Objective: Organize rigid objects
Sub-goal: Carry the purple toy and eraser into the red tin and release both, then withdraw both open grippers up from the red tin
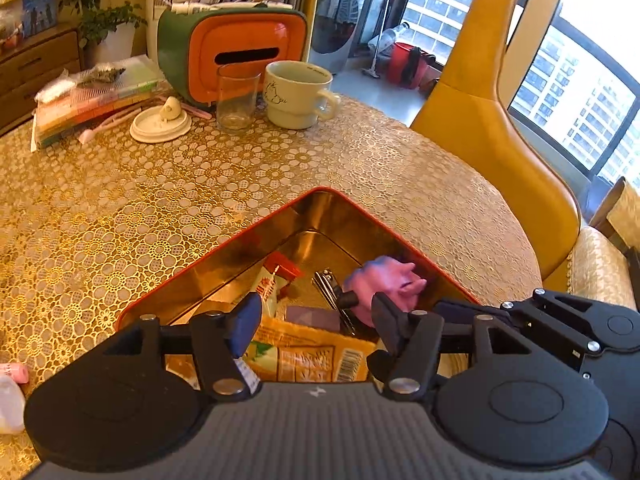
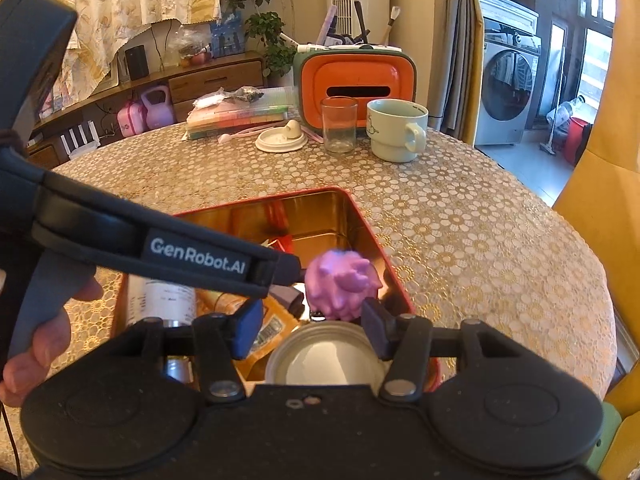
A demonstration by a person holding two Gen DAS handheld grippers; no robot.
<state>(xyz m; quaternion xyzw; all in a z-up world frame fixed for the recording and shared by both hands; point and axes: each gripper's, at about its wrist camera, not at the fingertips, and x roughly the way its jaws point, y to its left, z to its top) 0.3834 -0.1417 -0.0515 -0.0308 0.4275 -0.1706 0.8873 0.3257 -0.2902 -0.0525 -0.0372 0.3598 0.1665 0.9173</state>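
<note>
The left gripper [image 1: 316, 320] is spread wide and holds nothing; it hangs over the near part of the tin [image 1: 224, 236]. The right gripper [image 2: 310, 328] is spread wide too, with nothing in it, above a round can [image 2: 326, 358] at the near end of the tin [image 2: 360, 216]. The red tin with a shiny gold inside sits on the near part of the surface [image 1: 160, 184]. In it lie an orange packet [image 1: 304, 354], a white bottle [image 2: 162, 302], a nail clipper [image 1: 332, 292] and a small red pack [image 1: 286, 266]. The pink toy [image 1: 386, 282] sits by the tin's right wall, just past the right finger of each gripper; I cannot tell if it touches them. Near the far edge of the surface stand a glass [image 1: 237, 98] and a cup [image 1: 298, 94], side by side. To their left lie a white lid [image 1: 160, 122] and a stack of books [image 1: 96, 96]. Behind the glass sits an orange box [image 1: 234, 50] with a slot. A yellow chair [image 1: 492, 120] stands at the right edge.
</note>
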